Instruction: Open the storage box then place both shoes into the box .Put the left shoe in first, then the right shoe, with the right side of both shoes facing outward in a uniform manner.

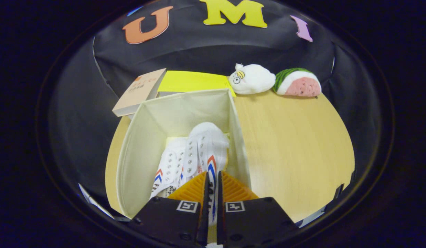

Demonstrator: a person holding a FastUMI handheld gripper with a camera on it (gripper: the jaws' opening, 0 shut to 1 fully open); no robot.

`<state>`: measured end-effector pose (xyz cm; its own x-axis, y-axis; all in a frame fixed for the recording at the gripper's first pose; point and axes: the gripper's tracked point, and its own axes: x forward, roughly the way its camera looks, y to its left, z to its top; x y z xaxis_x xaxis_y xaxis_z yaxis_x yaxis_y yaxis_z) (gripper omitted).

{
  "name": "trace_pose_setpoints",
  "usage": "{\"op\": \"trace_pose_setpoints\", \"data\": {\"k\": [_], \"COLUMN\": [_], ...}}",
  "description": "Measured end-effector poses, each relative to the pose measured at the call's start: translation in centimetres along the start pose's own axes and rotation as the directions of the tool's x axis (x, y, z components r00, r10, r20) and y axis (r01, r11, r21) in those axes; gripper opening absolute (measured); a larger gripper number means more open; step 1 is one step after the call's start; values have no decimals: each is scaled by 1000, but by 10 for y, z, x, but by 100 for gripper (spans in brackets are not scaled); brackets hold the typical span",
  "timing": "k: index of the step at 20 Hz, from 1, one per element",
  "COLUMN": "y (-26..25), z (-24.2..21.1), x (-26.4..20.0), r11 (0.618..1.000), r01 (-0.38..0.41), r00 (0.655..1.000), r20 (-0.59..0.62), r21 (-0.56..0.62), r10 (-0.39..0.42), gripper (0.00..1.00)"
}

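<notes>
Tongs (212, 187) are pinching the rear collar of the right shoe (209, 151), both fingers pressing on it with only a thin gap between them. That shoe is sitting inside the open storage box (144, 127), against the right wall, beside the left shoe (170, 167). Canvas upper is looking light and soft, likely to sag; the stiffer heel edge is the better hold. Heel and sole are being hidden by the tongs. Box is standing on the tabletop (295, 144).
</notes>
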<state>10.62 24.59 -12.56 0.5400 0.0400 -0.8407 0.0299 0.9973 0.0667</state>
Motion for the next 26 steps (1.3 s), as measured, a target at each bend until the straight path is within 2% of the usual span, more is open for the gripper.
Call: {"op": "trace_pose_setpoints", "data": {"k": [1,4,6,10,11,14,16,18,23,26], "y": [0,-1,-3,-2,2,-3,-21,-41,-75,-104], "z": [4,21,25,36,38,36,39,47,36,28], "x": [-2,-19,-34,-64,-73,-93,-106,-126,-179,-200], "r11": [1000,999,999,992,987,974,981,989,992,996], "r01": [-12,-16,-24,-52,-79,-125,-96,-52,-63,-31], "r00": [1000,993,987,954,940,912,889,846,735,672], "r20": [25,115,158,288,320,366,429,520,667,736], "r21": [2,-29,-43,-114,-139,-188,-166,-136,-114,-85], "r10": [12,19,30,83,120,188,160,116,123,84], "gripper": [18,17,27,65,82,98,100,100,100,100]}}
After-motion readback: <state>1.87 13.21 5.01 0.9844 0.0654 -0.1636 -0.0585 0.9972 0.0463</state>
